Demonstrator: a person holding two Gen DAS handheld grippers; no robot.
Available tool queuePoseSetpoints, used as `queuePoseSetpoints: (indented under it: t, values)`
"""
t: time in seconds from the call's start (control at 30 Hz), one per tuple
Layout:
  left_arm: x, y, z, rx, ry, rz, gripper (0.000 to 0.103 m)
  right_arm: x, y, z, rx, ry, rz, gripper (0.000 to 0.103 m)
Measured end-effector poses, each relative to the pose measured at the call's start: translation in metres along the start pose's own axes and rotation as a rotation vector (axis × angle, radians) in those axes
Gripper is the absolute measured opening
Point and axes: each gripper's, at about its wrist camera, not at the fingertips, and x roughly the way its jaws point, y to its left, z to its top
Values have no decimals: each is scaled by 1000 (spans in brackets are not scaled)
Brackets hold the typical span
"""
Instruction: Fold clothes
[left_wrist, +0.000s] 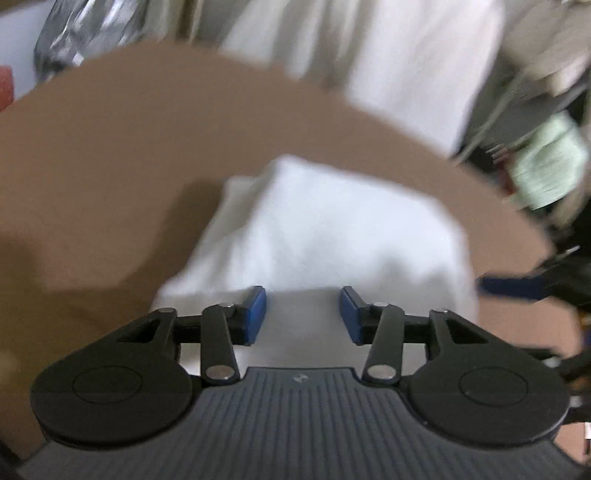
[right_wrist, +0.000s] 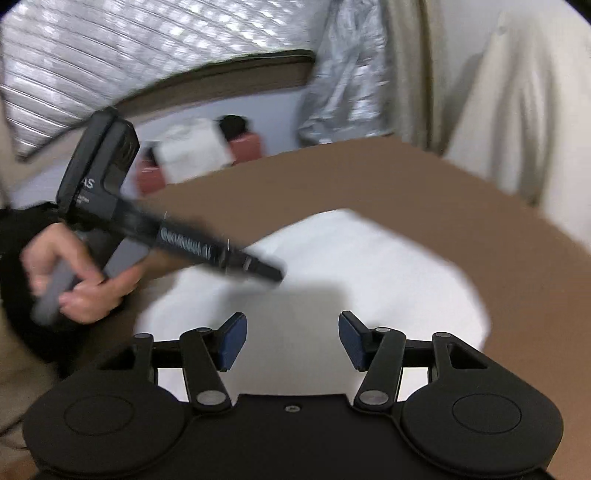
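A white folded cloth (left_wrist: 325, 229) lies on the brown table (left_wrist: 110, 166). My left gripper (left_wrist: 303, 295) hangs over the cloth's near edge, blue pads apart with nothing gripped between them. A blue finger (left_wrist: 509, 286) of the right gripper pokes in from the right edge. In the right wrist view the same cloth (right_wrist: 369, 266) spreads ahead of my right gripper (right_wrist: 291, 321), which stands open above its near part. A hand (right_wrist: 85, 280) holds the left gripper (right_wrist: 271, 272) at the left, its tip over the cloth. Both views are blurred.
The table's far edge (right_wrist: 443, 192) curves close behind the cloth. Beyond it are a silver bag (right_wrist: 343, 85), a cream hanging fabric (left_wrist: 406, 55), red boxes (right_wrist: 247, 147) with a white bundle (right_wrist: 192, 155), and mixed clutter (left_wrist: 546, 158) at the right.
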Motion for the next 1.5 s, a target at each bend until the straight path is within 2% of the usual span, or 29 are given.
queuePoseSetpoints:
  t: [0.1, 0.13, 0.17, 0.27, 0.37, 0.5, 0.57, 0.63, 0.73, 0.83, 0.87, 0.93, 0.97, 1.0, 1.03, 1.2, 1.27, 1.37, 1.5]
  values:
    - [19, 12, 7, 28, 1, 118, 46, 42, -19, 2, -48, 41, -133, 61]
    - [22, 16, 9, 38, -5, 151, 58, 53, -28, -1, -31, 56, -166, 62]
    - [26, 22, 9, 36, -8, 167, 58, 63, -37, -4, -15, 71, -199, 68]
    - [29, 46, 8, -58, 16, 84, 58, 72, -70, -14, 109, 63, -164, 72]
    - [30, 58, 8, -56, 15, 114, 61, 74, -87, -23, 150, 56, -139, 72]
    - [38, 68, 2, -125, 25, 48, 61, 78, -96, -27, 175, 63, -114, 72]
    - [33, 71, 2, -134, 14, 19, 54, 78, -95, -23, 171, 67, -107, 73]
    - [26, 69, -1, -137, 10, -20, 37, 78, -93, -22, 168, 78, -104, 73]
    - [18, 63, -6, -128, -3, -62, 37, 71, -99, -27, 181, 105, -94, 73]
    - [11, 74, -11, -158, -21, 9, 41, 66, -107, -26, 235, 110, -92, 74]
    - [8, 80, -13, -172, -21, 54, 41, 65, -108, -25, 244, 109, -96, 74]
    - [1, 86, -16, -148, -21, 244, 42, 60, -106, -23, 250, 104, -132, 76]
    - [-1, 92, -18, -133, -27, 350, 54, 57, -105, -25, 250, 99, -162, 84]
    - [-2, 101, -20, -144, -26, 431, 59, 53, -103, -27, 250, 95, -192, 88]
    - [-4, 110, -22, -176, -18, 442, 60, 49, -102, -30, 262, 88, -221, 94]
    - [-25, 137, -27, -429, -43, 175, 64, 27, -96, -50, 390, 51, -324, 94]
    - [-31, 130, -28, -421, -48, 126, 66, 18, -92, -57, 416, 45, -323, 95]
    - [-33, 115, -30, -365, -34, 105, 67, 7, -88, -67, 459, 42, -286, 95]
    - [-30, 103, -33, -369, 3, 13, 70, 4, -100, -78, 624, 53, -179, 95]
